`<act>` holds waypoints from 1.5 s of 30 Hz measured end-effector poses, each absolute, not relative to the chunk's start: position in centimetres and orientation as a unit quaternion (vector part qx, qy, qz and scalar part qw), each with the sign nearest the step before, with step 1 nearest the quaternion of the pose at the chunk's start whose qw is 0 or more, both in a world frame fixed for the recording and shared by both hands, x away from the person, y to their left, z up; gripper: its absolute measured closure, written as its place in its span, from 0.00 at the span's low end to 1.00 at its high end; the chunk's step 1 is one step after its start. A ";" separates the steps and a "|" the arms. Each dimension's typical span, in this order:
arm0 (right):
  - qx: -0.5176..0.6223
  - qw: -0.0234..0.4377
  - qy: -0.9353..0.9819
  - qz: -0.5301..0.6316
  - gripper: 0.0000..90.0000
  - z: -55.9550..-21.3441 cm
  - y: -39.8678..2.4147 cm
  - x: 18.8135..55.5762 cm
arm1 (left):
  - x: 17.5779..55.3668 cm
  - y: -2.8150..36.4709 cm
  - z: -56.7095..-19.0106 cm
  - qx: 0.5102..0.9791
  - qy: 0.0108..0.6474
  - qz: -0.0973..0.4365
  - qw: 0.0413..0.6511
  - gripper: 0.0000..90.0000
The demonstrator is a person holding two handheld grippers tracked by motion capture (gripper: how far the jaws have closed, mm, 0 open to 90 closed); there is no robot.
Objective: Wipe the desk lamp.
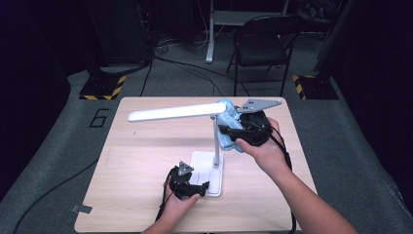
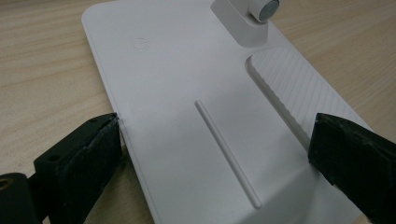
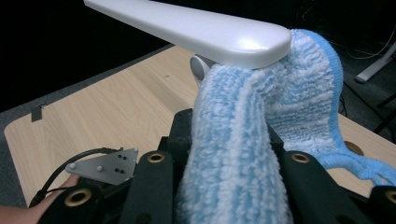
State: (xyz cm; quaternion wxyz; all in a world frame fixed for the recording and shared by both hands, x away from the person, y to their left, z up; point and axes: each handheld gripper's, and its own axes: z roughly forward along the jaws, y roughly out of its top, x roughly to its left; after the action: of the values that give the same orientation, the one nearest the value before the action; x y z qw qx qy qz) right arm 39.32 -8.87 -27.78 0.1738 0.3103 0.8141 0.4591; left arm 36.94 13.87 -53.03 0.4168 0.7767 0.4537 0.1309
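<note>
Right hand-held gripper (image 1: pixel 233 132) pinches the fluffy blue-and-white striped cloth (image 3: pixel 243 140) against the white desk lamp (image 1: pixel 195 127) mid-table, near the head's right-end hinge — wipe gently. Left hand-held gripper (image 1: pixel 204 186) clamps the flat white base (image 2: pixel 196 93) — keep it pinned.
</note>
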 end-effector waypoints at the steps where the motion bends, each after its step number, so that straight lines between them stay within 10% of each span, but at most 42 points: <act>1: 0.310 0.176 0.815 0.457 0.74 -27.8 -8.8 39.3 | 36.9 13.9 -53.0 0.777 0.453 0.131 0.417 0.03; 45: 0.318 0.162 0.824 0.439 0.75 -33.9 -8.8 40.1 | 36.9 13.9 -53.0 0.778 0.453 0.131 0.415 0.03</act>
State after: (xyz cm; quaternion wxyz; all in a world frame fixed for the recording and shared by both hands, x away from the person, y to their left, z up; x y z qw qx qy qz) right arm 40.12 -8.80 -33.86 0.1620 0.3184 0.8245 0.4388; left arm 36.93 13.90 -53.01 0.4147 0.7784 0.4526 0.1313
